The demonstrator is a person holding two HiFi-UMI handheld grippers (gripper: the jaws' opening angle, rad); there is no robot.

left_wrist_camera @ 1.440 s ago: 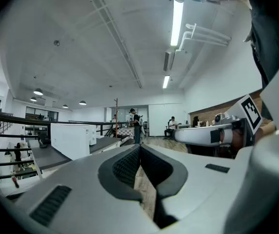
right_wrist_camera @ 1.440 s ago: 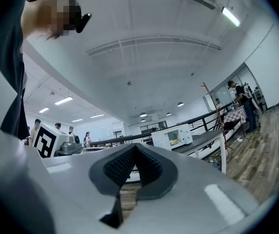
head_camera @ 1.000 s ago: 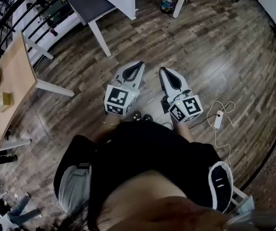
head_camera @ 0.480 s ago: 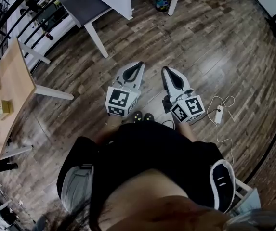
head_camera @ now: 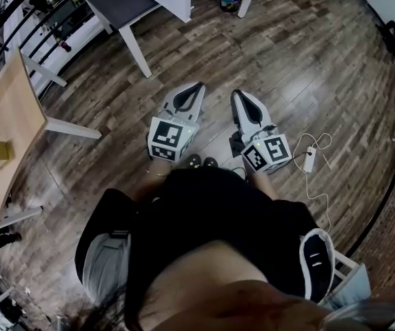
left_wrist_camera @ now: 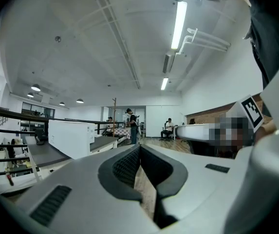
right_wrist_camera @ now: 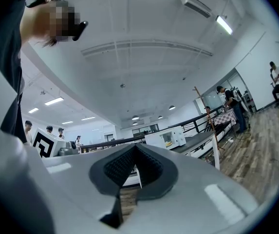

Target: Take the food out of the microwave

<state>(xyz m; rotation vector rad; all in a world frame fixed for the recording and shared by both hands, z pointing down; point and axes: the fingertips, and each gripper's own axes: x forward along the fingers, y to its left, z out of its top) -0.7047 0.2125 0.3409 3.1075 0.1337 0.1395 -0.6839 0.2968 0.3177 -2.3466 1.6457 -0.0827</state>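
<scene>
— State of the tools?
— Left tool (head_camera: 197,87) and right tool (head_camera: 237,95) are both pressed together and pinch nothing, side by side at frame centre over the plank floor (head_camera: 307,67).
— The microwave (right_wrist_camera: 166,138)?
— On the grey worktop (head_camera: 123,5), upper left, well apart. I cannot see the food. A white adapter (head_camera: 309,159) lies beside the right tool.
— Changes?
— Tools unchanged; the worktop sits slightly higher in frame.

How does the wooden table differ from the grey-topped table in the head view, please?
The wooden table has a light wood top; the grey-topped table has a dark grey one. The wooden table carries small items near one end; the grey-topped table carries a white microwave. Both stand on white legs on the plank floor.
</scene>
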